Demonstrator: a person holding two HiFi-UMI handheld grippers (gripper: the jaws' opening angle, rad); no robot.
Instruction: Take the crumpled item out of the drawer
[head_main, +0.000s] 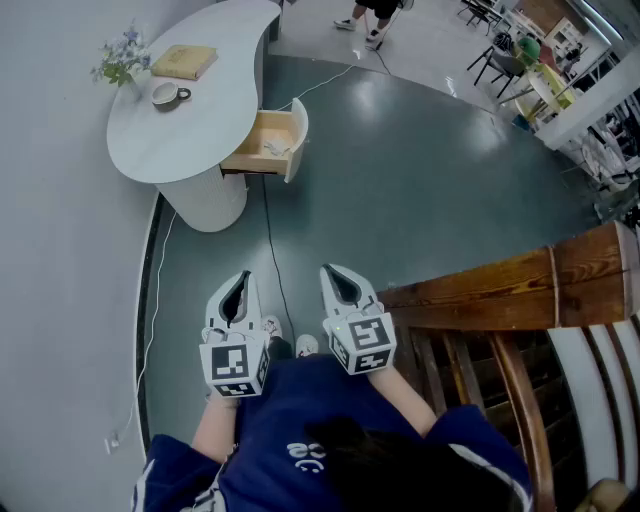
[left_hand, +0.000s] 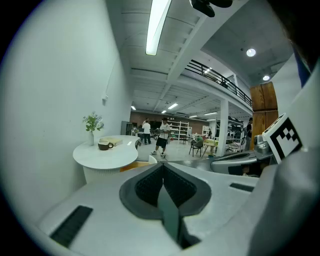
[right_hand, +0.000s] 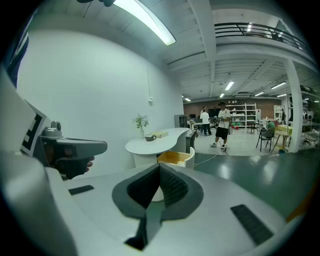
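Head view, looking steeply down: a person stands on a dark floor (head_main: 420, 190), holding the left gripper (head_main: 243, 277) and right gripper (head_main: 329, 271) side by side at waist level. Both have their jaws pressed together and hold nothing. Well ahead stands a curved white desk (head_main: 200, 140) carrying a book (head_main: 183, 61), a mug (head_main: 168, 95) and a small plant (head_main: 122, 60). Its wooden drawer (head_main: 262, 128) is pulled open. The crumpled item (head_main: 277, 148) lies inside, a pale wad near the drawer's white front. A wooden chair (head_main: 500, 290) stands at the person's right.

Left gripper view: the two dark pads meet along one line with no gap and nothing between them. The desk sits well beyond, with a sliver of the drawer below its top. The item cannot be seen here.

Right gripper view: the jaws are likewise closed and empty. Past them are the desk and the open drawer. The item itself is too small to make out.

The item looks like paper or thin cloth, though which is unclear. It is probably very light, soft and easily squashed, with no risk of breaking. A pinch across a raised fold near its middle seems safest, since a loose edge might slip or tear.
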